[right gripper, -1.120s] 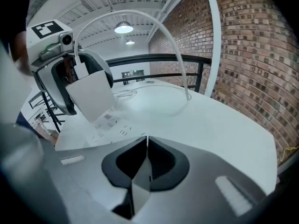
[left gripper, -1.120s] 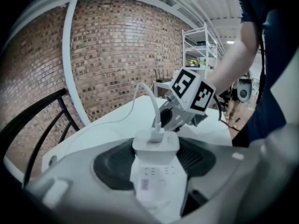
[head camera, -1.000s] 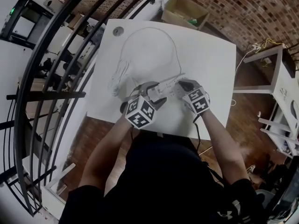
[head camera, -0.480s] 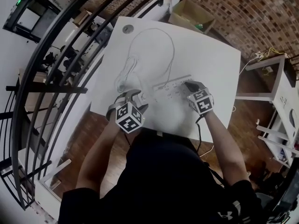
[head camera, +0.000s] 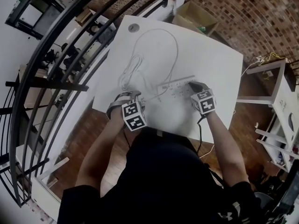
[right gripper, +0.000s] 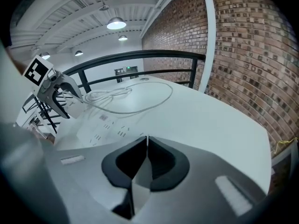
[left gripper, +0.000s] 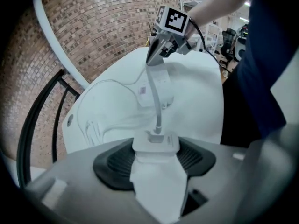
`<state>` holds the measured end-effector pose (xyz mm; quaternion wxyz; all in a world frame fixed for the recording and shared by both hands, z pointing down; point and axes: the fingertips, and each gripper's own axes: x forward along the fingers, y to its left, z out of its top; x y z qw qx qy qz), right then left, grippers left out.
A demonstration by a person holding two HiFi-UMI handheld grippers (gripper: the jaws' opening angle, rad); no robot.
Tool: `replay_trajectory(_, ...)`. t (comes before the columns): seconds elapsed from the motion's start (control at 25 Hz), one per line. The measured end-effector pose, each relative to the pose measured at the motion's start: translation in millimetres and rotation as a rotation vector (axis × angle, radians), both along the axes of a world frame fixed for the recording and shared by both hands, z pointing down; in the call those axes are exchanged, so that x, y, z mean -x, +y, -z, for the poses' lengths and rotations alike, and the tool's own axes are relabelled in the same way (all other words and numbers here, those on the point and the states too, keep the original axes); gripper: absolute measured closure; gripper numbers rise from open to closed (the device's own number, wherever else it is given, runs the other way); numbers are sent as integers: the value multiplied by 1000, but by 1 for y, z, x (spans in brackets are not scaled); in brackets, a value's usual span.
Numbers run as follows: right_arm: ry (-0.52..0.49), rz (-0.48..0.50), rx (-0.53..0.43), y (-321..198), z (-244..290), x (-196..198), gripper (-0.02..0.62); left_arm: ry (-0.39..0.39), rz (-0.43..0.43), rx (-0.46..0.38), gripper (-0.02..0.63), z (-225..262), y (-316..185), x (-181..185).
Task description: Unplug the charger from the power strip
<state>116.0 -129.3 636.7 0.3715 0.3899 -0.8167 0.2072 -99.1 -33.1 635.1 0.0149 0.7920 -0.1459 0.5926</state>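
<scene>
Gripping charger (left gripper: 155,143); box (head camera: 183,14) contents unclear.

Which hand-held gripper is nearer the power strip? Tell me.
Right. The right hand-held gripper sits shut at one end of the power strip; the left hand-held gripper holds the charger beyond the other end, clear of it.
</scene>
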Motion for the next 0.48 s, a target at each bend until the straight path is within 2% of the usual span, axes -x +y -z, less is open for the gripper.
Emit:
replay_trajectory(0.32,11,-14,-4,0,0,-1,577,-17,-50,-46,328,-8,2,-10)
replay_trajectory(0.48,12,-24,0,1,-2,-2,577,-39,-128,-93,328,-10,4,-16)
